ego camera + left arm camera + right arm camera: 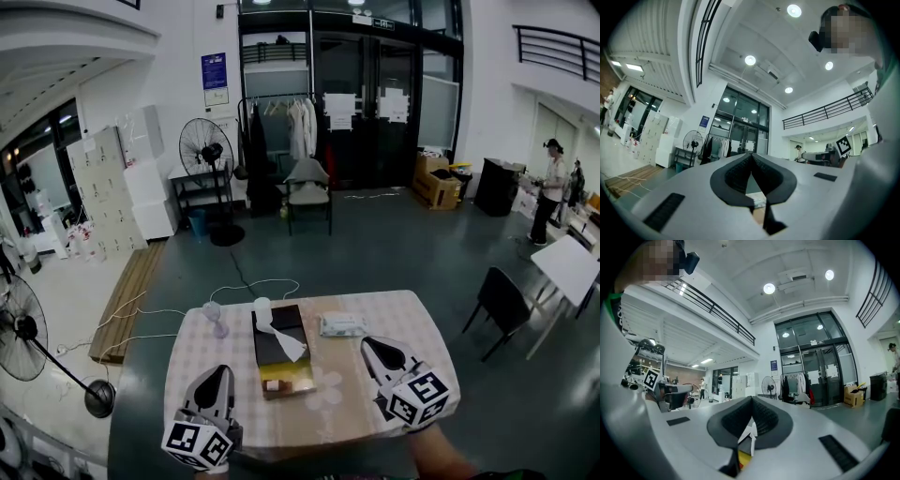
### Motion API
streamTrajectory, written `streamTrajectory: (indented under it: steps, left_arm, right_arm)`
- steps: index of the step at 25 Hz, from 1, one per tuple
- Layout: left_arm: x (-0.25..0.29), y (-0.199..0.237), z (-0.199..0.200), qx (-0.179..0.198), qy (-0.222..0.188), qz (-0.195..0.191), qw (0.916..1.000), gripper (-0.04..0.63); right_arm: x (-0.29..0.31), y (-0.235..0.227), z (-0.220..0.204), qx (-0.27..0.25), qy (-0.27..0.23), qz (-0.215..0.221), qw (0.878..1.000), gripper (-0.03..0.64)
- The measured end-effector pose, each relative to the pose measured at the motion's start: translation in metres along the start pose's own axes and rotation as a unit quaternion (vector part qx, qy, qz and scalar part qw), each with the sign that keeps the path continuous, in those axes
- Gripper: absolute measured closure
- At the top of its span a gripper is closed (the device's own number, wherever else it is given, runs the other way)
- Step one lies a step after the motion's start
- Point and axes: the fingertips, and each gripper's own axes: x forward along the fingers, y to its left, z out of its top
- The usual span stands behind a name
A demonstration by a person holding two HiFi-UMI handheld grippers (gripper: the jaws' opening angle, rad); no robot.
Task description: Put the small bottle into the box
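Left gripper (222, 371) and right gripper (369, 343): my jaws are closed on both, nothing held, low over the near table (412, 323). Box (265, 352) sits between them. Small bottle (262, 309) apparently stands at its far-left corner.

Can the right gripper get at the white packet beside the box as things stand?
Probably yes. The right gripper, shut and empty, points toward the white packet with only bare tablecloth between them. Its jaws would need to open first.
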Motion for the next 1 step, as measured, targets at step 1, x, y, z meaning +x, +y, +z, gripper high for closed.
streamTrajectory:
  steps: [1]
  left_arm:
    - [-0.0006, 0.0024, -0.0022, -0.001, -0.001, -0.003, 1.0000, 0.571]
  right_arm:
    - [0.0008, 0.0012, 0.0007, -0.001, 0.000, 0.000, 1.000, 0.612]
